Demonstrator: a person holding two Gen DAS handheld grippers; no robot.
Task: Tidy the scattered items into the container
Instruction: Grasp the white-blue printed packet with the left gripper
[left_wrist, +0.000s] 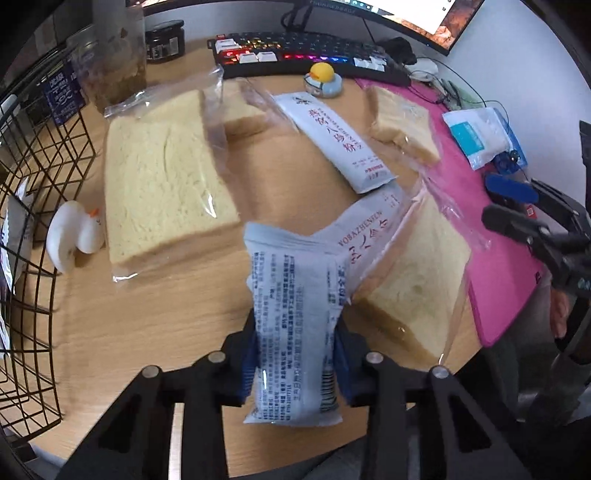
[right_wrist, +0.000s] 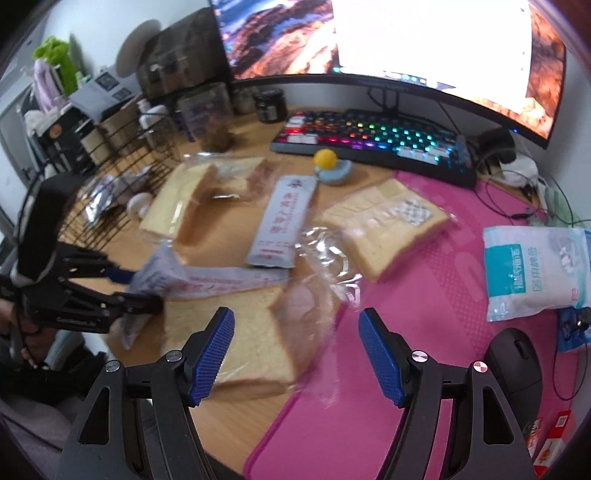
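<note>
My left gripper (left_wrist: 295, 365) is shut on a white printed snack packet (left_wrist: 291, 295), whose far end rests on a bagged bread slice (left_wrist: 413, 280). The black wire basket (left_wrist: 37, 166) stands at the left, with a white duck toy (left_wrist: 77, 232) beside it. A large bagged bread slice (left_wrist: 159, 184), a second white packet (left_wrist: 332, 144) and another bagged bread slice (left_wrist: 402, 125) lie on the desk. My right gripper (right_wrist: 295, 354) is open above the near bread slice (right_wrist: 240, 332), with nothing between its fingers. In the right wrist view the left gripper (right_wrist: 125, 288) shows at the left.
A lit keyboard (right_wrist: 369, 136) and a monitor stand at the back, with a yellow duck toy (right_wrist: 328, 166) in front. On the pink mat (right_wrist: 443, 295) lie a cotton pack (right_wrist: 535, 266) and a black mouse (right_wrist: 517, 362). Jars (left_wrist: 164, 38) stand behind the basket.
</note>
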